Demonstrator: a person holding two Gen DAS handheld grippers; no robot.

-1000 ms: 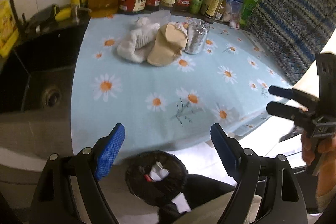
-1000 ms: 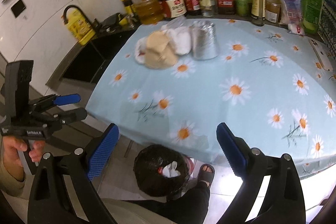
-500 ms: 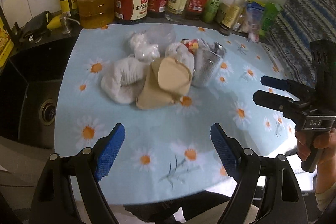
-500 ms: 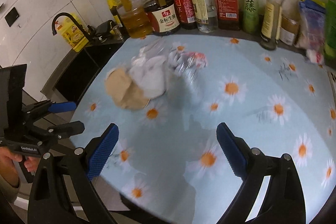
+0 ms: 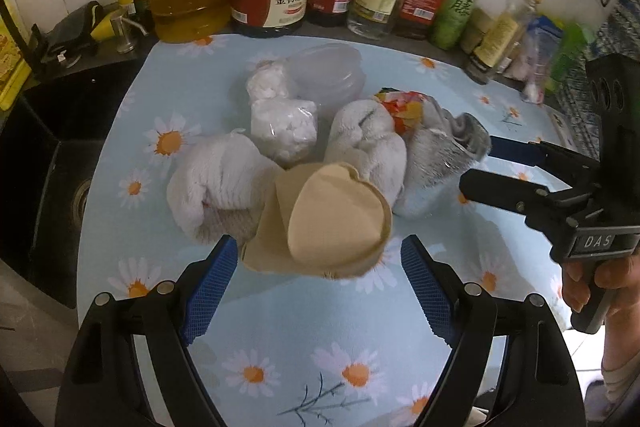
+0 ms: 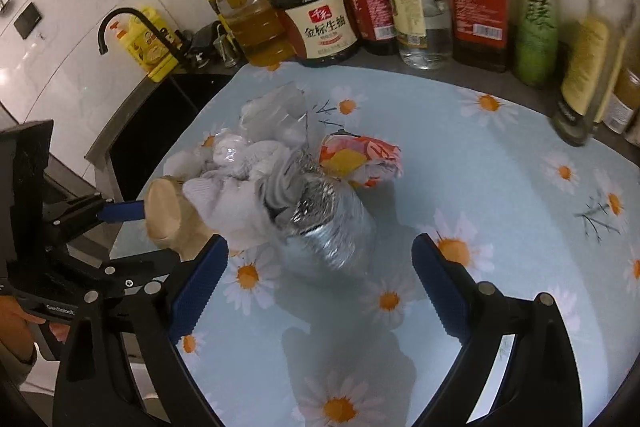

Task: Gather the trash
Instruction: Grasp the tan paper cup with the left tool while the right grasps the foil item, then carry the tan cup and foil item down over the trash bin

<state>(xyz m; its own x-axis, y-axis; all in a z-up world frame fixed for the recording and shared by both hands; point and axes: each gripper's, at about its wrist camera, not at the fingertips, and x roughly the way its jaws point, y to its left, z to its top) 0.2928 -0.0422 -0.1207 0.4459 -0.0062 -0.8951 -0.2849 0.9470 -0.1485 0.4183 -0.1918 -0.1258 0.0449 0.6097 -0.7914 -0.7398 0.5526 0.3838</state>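
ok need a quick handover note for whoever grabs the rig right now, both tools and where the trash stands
Left tool: open, empty, lined up on the tan paper cup lying on its side at the near edge of the pile.
Right tool: open, empty, facing the crumpled foil bag.
Trash sits in one heap on the daisy tablecloth: white tissue wads, clear plastic container, colourful wrapper.
Done: nothing gripped.
Left: pick up every piece; no bin in view now.
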